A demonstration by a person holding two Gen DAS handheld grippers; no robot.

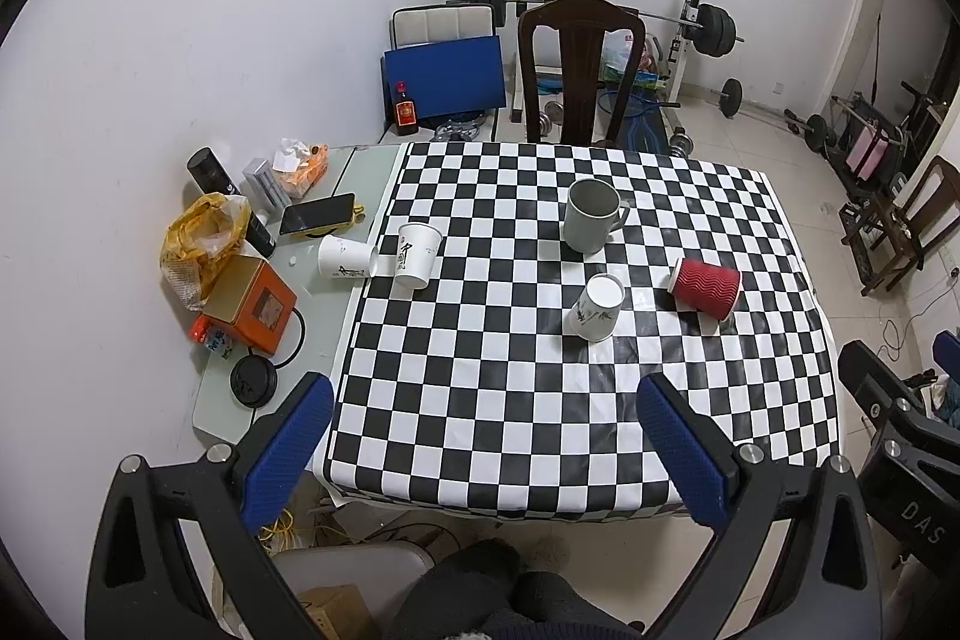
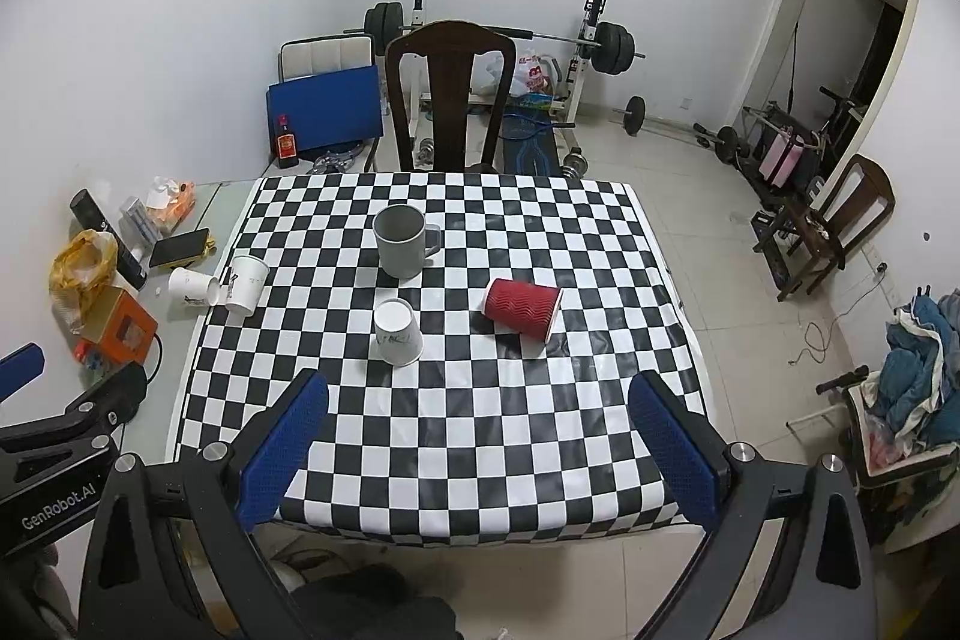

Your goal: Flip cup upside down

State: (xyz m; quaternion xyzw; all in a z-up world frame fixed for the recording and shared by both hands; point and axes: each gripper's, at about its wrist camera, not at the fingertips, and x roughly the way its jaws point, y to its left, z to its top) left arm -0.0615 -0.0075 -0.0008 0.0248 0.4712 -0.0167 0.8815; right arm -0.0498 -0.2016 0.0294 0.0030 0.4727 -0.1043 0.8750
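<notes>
A black-and-white checkered cloth [image 1: 540, 400] covers most of the bench [image 1: 222, 412], and the cups sit on its far half. The red cup [image 1: 706, 290] is a paper one with a wavy ribbed sleeve; it lies on its side toward the right of the cloth, its white-rimmed mouth facing the right edge in the right wrist view and its closed base turned toward the middle. Near it on the left stands a white paper cup [image 1: 595, 308] with dark brush-like markings, already mouth down with its flat base uppermost. Behind these two a grey mug [image 1: 591, 215] stands upright, open end up, its handle pointing right. At the cloth's left edge another white paper cup [image 1: 415, 256] with black lettering stands upright and tilted a little, and just beside it, on the bare glass strip, a further white cup [image 1: 347, 257] lies on its side with its mouth toward the standing one. The strip also carries a phone [image 1: 318, 213], an orange box [image 1: 252, 304], a yellow plastic bag [image 1: 201, 244] and a tissue pack [image 1: 300, 166]. A dark wooden chair [image 1: 579, 64] stands behind the bench. The left hand-held gripper [image 1: 483, 424] hovers above the near edge with its blue-padded fingers [image 1: 288, 448] spread wide, holding nothing; the right hand-held gripper [image 2: 477, 427] is likewise spread apart, well short of every cup.
</notes>
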